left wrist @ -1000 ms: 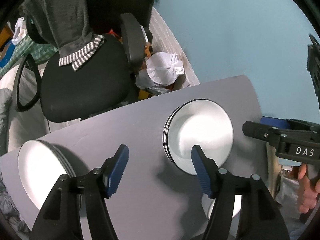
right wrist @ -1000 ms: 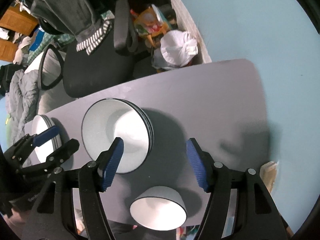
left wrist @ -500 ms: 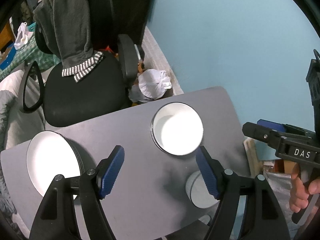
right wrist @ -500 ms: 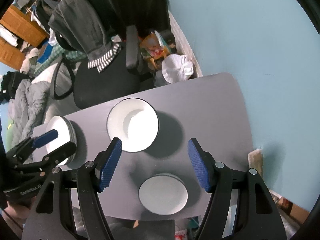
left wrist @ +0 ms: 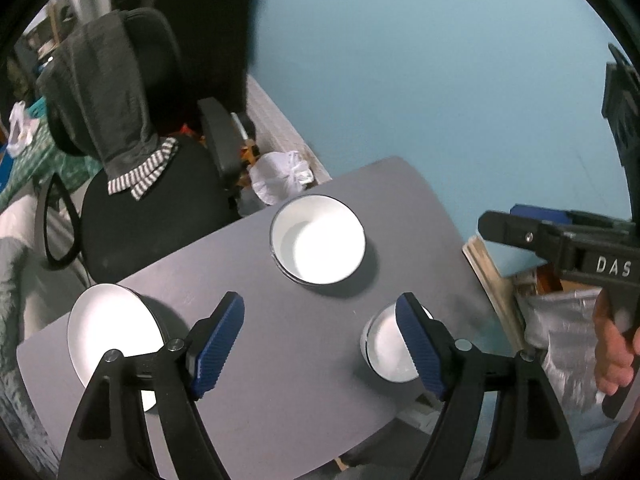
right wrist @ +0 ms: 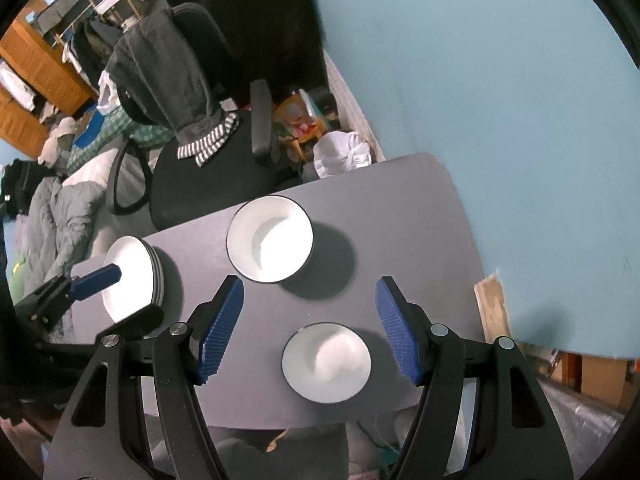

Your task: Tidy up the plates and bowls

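Three sorted piles on the grey table, both grippers high above and empty-handed.

From left to right on the table (right wrist: pixel 420 208): a stack of plates (right wrist: pixel 132 280) near the left edge, a stack of larger bowls (right wrist: pixel 270 238) in the middle toward the far side, and a small bowl (right wrist: pixel 326 362) (possibly a short stack) near the front edge, all well apart from one another. Judging by this grouping, the sorting looks finished or nearly so; no loose dish shows. The left gripper (left wrist: pixel 320 344) hangs spread wide with nothing between its fingers, plates to its left, small bowl behind its right finger. The right gripper (right wrist: pixel 310 328) is likewise spread and empty, the small bowl framed between its fingers but far below, untouched.
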The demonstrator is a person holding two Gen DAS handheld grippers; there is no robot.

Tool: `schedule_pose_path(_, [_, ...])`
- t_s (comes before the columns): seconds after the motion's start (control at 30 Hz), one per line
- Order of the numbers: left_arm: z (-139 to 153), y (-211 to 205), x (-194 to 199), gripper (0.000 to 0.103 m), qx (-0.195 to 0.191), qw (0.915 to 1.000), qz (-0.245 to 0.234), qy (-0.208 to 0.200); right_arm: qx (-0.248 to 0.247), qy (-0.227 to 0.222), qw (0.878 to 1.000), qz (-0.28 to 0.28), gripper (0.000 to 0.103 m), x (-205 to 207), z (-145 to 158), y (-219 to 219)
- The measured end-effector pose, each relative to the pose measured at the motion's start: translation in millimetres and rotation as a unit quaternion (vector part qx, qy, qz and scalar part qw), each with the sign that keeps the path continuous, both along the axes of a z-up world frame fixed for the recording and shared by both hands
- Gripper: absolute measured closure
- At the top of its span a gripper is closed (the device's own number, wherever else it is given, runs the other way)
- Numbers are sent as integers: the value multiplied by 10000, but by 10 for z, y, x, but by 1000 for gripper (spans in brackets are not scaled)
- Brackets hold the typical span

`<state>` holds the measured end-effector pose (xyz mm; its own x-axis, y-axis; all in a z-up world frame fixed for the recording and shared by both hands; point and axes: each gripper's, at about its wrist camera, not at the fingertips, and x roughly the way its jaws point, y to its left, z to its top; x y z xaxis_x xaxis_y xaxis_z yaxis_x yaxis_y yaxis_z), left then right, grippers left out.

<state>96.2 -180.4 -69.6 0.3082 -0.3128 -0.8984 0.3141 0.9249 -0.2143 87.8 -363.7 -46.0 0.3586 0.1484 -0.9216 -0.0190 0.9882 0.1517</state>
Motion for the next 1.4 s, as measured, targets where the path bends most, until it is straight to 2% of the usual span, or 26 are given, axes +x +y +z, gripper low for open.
schedule_pose_path(0.37, [61, -93, -216, 23, -223, 9991, -351, -23, 129, 40, 9987, -491, 35, -359, -21, -166])
schedule_pose_path(0.67, [157, -253, -326, 23, -202, 9960, -828, -256, 101, 44, 9972, -743, 35, -610, 1, -259])
schedule_pose_path(0.8, [130, -350, -353, 23, -224, 9940, -1050, -230, 27, 36, 9966, -825, 35, -698, 19, -294])
schedule_pose_path(1.17, [-107, -618, -348, 23, -131, 9888, -1486, 23, 16, 216, 9929, -1166, 35, -864, -148, -512])
schedule_pose_path(1.4, [-447, -776, -342, 23, 33, 9847, -1713, 315, 106, 376, 9894, -1401, 35, -960, -506, -670])
